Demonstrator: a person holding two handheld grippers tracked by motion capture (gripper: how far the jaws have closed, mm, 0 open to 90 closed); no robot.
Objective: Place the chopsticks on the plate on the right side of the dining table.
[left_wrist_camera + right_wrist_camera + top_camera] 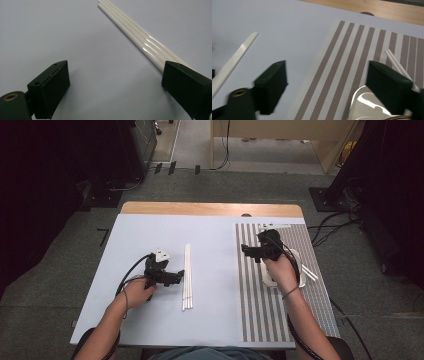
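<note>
A bundle of long white rods (pixel 187 277) lies lengthwise on the light blue table top (pixel 150 235). My left gripper (pixel 177 277) is just left of the bundle, pointing at it. In the left gripper view it (pixel 115 75) is open, and the rods (pixel 140 40) run down to its right jaw. My right gripper (pixel 249 252) hovers over the striped placemat (pixel 255 310). In the right gripper view it (pixel 327 82) is open with nothing between the jaws, above the placemat (pixel 342 62), with a shiny pale container (pixel 367 102) beneath its right jaw.
The pale container (pixel 270 281) sits on the placemat under the right hand. Loose white rods lie on the mat at its far edge (pixel 274 226) and its right side (pixel 310 273). The table's wooden far edge (pixel 210 209) borders a carpeted floor.
</note>
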